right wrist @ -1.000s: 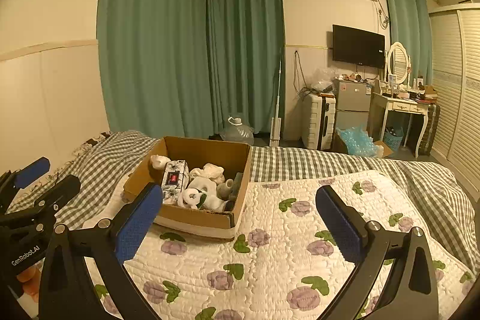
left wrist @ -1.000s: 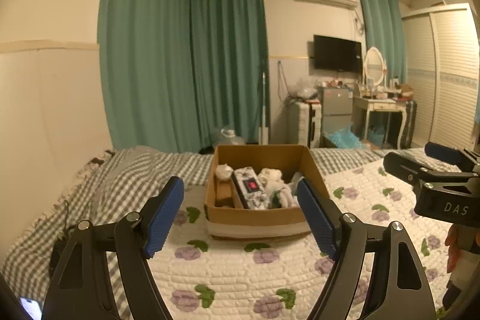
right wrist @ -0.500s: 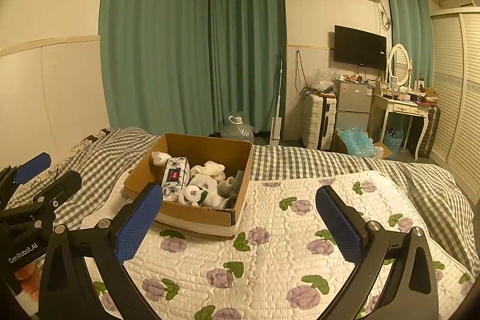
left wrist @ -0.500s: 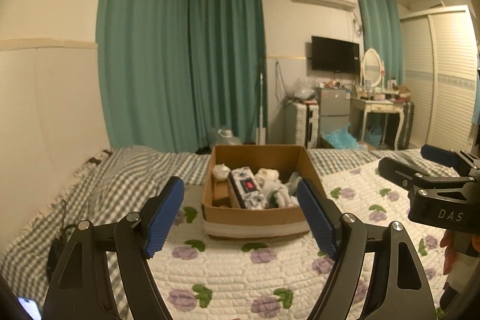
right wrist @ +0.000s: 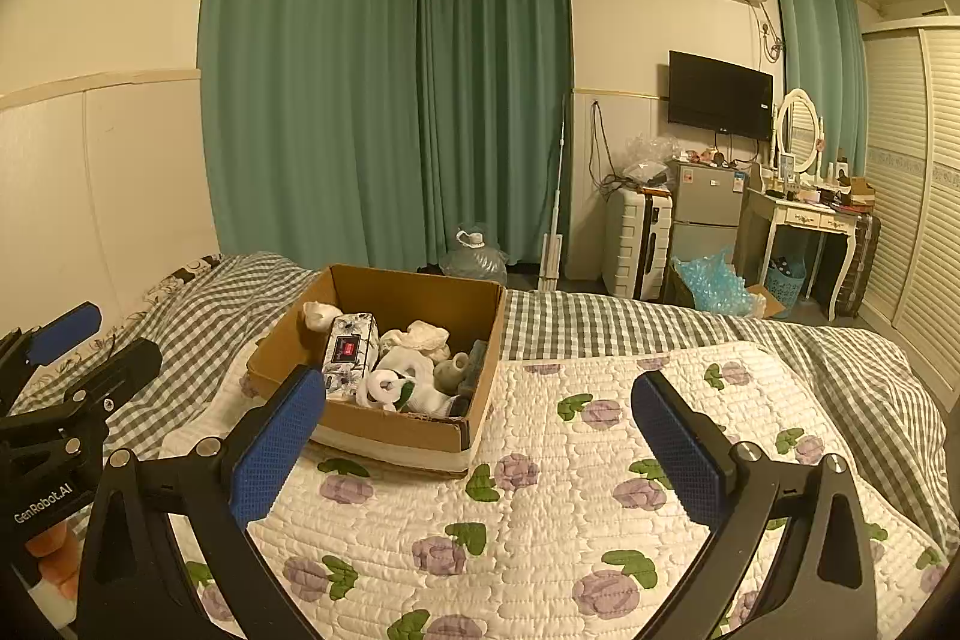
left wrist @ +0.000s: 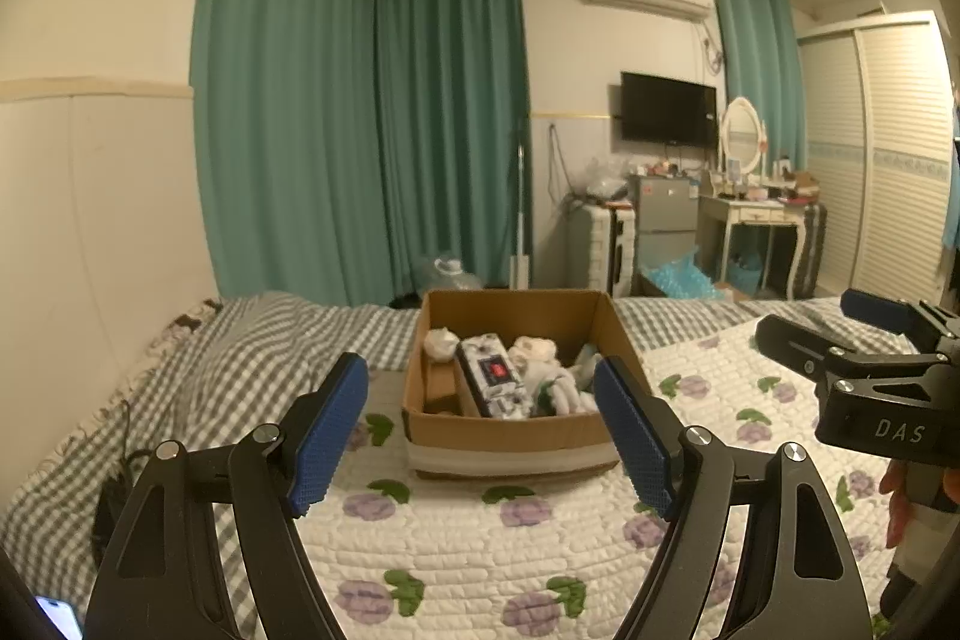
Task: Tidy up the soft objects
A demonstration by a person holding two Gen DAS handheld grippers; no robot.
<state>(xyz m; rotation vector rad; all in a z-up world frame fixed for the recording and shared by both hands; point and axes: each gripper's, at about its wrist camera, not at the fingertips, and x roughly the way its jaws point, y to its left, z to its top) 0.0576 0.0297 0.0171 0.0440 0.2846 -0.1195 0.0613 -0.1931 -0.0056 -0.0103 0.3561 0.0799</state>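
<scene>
The soft things [right wrist: 414, 376] are lying jumbled inside the cardboard box [left wrist: 510, 430] on the bed [right wrist: 540, 520], and with both the left gripper [left wrist: 480, 424] and the right gripper [right wrist: 480, 436] hanging short of the box, jaws apart and empty, a careless reach is risking snagging two at once.

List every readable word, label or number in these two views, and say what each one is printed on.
"DAS": white letters on the black body of the right gripper, seen in the left wrist view.
"GenRobot.AI": white letters on the black body of the left gripper, seen in the right wrist view.
Red label on the floral tissue pack in the cardboard box: too small to read.
</scene>
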